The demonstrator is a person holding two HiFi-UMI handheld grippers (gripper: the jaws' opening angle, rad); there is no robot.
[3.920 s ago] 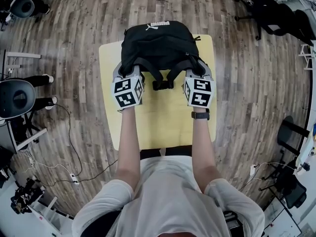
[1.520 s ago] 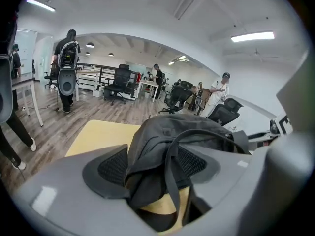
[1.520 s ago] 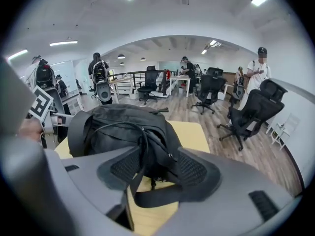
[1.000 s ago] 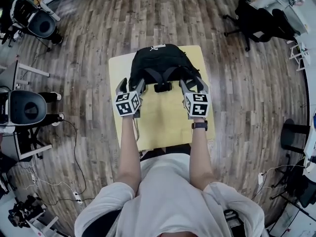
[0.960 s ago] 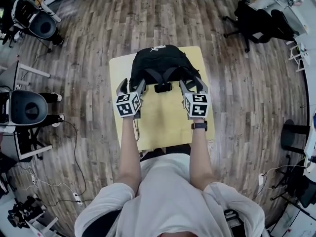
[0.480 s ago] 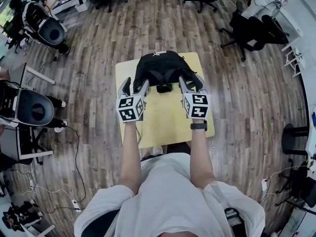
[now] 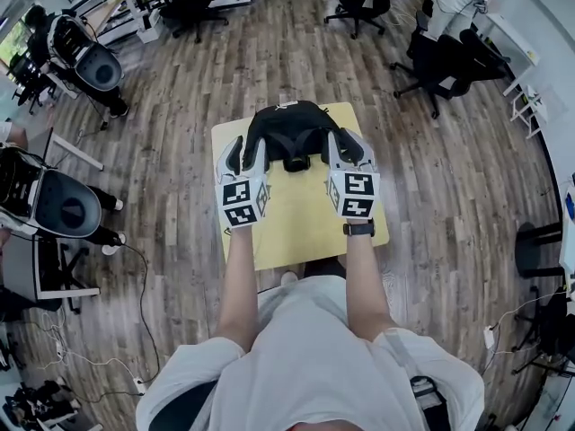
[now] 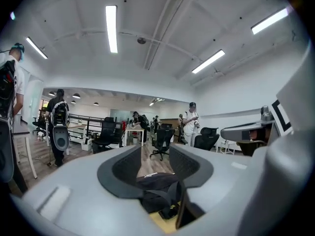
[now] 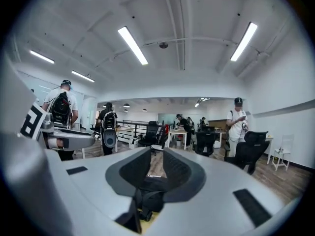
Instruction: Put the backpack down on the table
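Head view: a black fabric backpack is seen lying on the far end of a pale yellow rectangular table, ahead of both sets of fingers.
Left gripper: it is held above the table, just short of the backpack's left side, and nothing is touched.
Right gripper: it is held level with the left one, at the backpack's right side and apart from it.
Left gripper view: the grey fingers are parted by a clear gap and are closing, and nothing is pinched. The backpack is seen through the gap, beyond and below the fingertips.
Right gripper view: the fingers are set nearer together, with a narrow gap, and are closing on nothing. The backpack is seen below and past the tips.
Straps: the black shoulder straps are turned toward the fingers, between the two grippers.
Floor: brown wooden planks are seen all round the table.
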